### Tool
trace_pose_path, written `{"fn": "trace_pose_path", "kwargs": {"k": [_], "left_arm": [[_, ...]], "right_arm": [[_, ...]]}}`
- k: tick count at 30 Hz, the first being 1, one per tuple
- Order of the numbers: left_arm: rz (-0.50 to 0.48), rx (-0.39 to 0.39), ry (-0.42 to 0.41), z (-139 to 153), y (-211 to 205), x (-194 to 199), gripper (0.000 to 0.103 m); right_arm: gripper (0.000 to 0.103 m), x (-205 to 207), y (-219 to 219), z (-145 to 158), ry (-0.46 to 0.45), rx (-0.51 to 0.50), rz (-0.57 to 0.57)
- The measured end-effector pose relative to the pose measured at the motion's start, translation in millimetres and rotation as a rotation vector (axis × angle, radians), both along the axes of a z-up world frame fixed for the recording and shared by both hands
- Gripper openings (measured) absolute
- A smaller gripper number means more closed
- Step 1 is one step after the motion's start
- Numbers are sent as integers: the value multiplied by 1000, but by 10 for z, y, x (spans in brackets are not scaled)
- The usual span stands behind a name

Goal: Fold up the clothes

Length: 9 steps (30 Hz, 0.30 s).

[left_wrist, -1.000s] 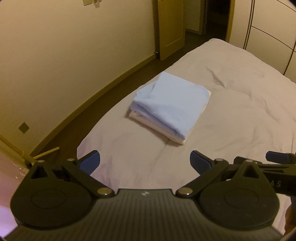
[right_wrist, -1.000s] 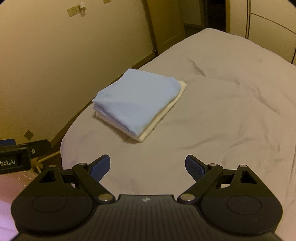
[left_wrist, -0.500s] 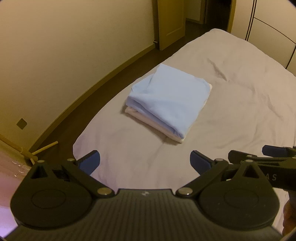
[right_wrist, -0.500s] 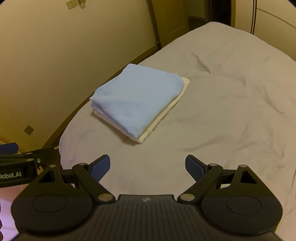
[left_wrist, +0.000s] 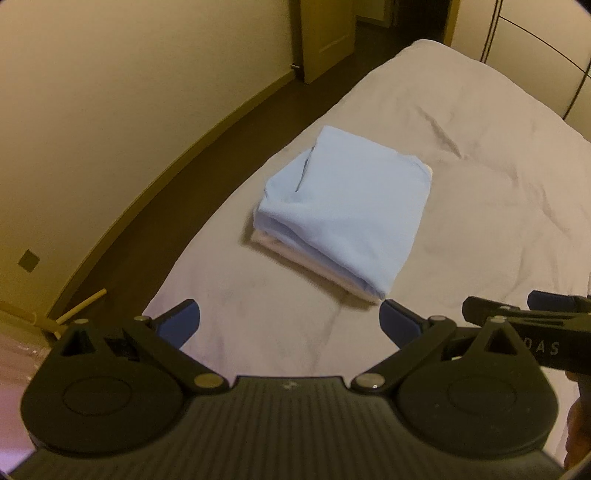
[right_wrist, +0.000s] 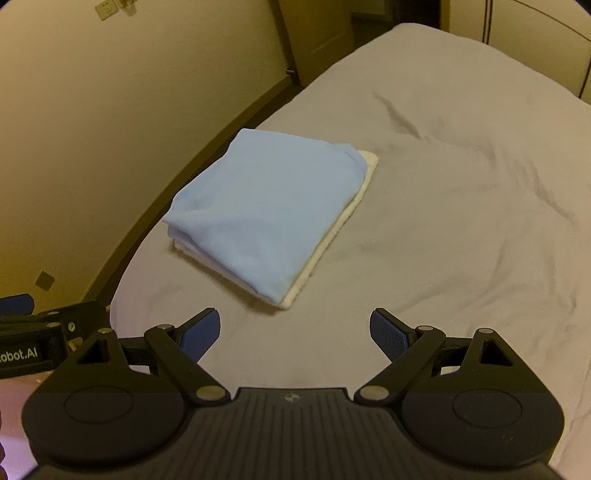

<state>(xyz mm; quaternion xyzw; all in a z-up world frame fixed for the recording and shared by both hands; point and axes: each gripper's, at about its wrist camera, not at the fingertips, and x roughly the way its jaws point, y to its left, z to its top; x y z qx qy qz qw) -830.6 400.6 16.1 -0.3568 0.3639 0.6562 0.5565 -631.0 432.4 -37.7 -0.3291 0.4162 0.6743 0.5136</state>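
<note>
Lying on the wrinkled pale grey bed sheet (left_wrist: 480,206), near the bed's left edge, is the folded light-blue soft cloth garment (left_wrist: 347,206), stacked squarely on a folded cream-white cloth (right_wrist: 332,240) whose border peeks out along the right and near sides.

In the left wrist view the left black two-finger gripper with blue pads (left_wrist: 290,325) has its jaws spread wide with nothing between them; the pile sits ahead of it and slightly to the right, its near corner just beyond the right blue pad (left_wrist: 397,321) in the picture, not touching. The right black two-finger gripper (left_wrist: 524,317) shows at that view's right edge, level with the left one.

In the right wrist view the right gripper (right_wrist: 295,332) likewise stands with its jaws spread and empty above bare sheet. The blue garment (right_wrist: 266,206) lies ahead and a little left of centre, its near corner just past the gap between the 2 pads, apart from both. The left gripper's body (right_wrist: 44,332) pokes in at the left edge.

Beyond the bed run a cream wall (left_wrist: 129,110), a dark floor strip (left_wrist: 192,184) and a wooden door (left_wrist: 325,33).
</note>
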Motion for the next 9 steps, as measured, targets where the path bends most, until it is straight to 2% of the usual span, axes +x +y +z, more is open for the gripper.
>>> {"fn": "trace_pose_path", "kwargs": {"k": [9], "left_arm": [[-84,-7,-19,-102,252,-80,102]], "right_arm": [[90,-57,45,-66,-26,-35,-91]]}}
